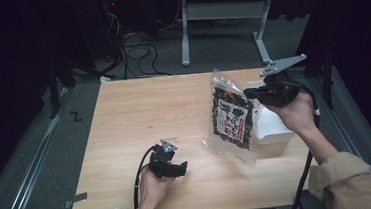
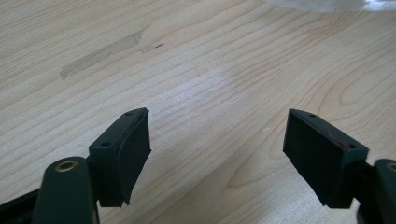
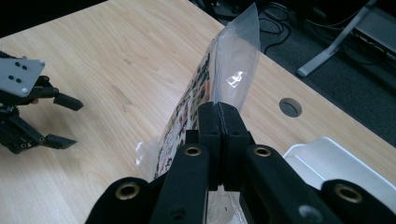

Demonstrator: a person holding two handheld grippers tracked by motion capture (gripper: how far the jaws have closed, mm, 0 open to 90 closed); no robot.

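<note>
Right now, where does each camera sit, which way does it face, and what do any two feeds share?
High view: above the person's side, looking forward and down on the table; forearms, left gripper, right gripper.
Left gripper view: on the left gripper, facing bare tabletop between open jaws.
Right gripper view: on the right gripper, jaws shut on the snack bag, white tray beside.
Shared: high and right gripper views both show bag, tray, left gripper.

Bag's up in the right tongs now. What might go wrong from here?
1. The right tongs pinch only the slick clear edge of the bag, so it may slip out.
2. The bag hangs beside the white tray and might snag its rim.
3. The left tongs are open and apart from it, so nothing steadies it.
</note>
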